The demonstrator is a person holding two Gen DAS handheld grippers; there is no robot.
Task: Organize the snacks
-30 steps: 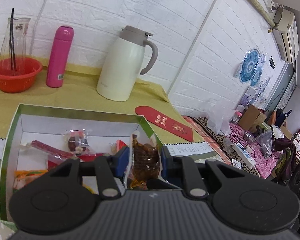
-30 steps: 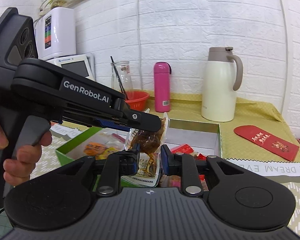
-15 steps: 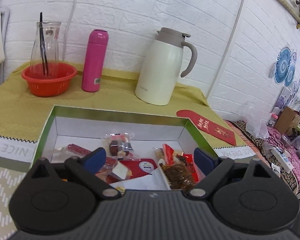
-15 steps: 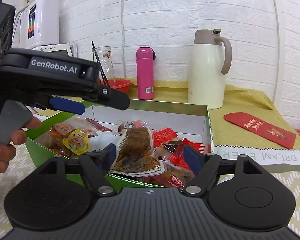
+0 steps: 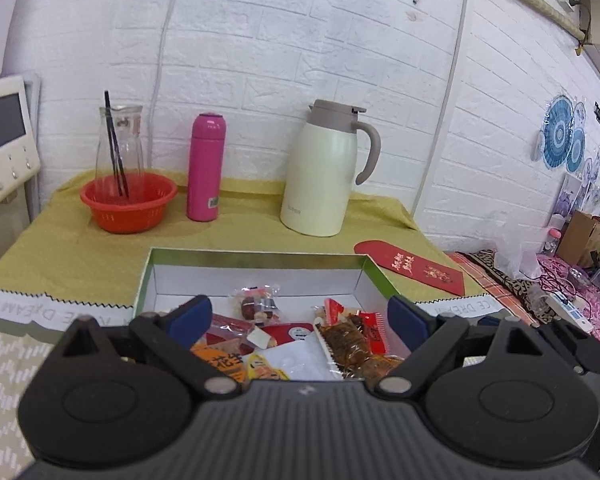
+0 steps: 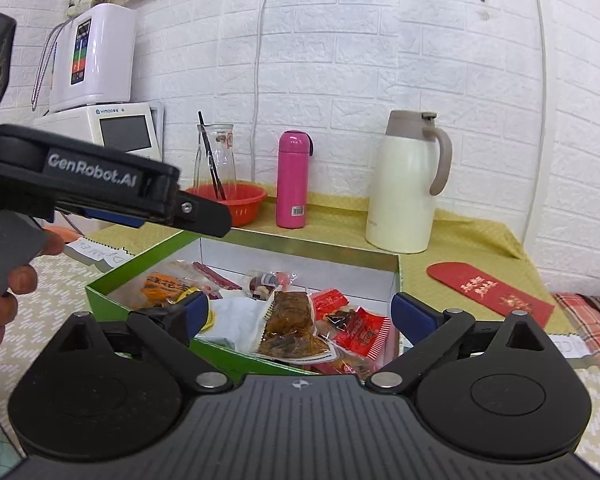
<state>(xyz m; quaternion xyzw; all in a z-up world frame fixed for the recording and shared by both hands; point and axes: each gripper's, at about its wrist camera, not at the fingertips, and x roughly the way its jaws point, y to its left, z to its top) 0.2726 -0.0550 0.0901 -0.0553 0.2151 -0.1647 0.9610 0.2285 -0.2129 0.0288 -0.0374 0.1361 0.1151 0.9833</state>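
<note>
White brick behind; both tongs [image 5: 300,316] [image 6: 300,310] gape level over snack box [image 6: 140,268].

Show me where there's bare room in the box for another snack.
The green box has bare white floor along its far wall, behind the red-bean packet, and in the far right corner. The near half is crowded: the brown snack pack, red wrappers and orange packet overlap there.

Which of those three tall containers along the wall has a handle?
The cream-white thermal jug alone has a curved side handle; the pink flask and clear glass carafe have none.
</note>
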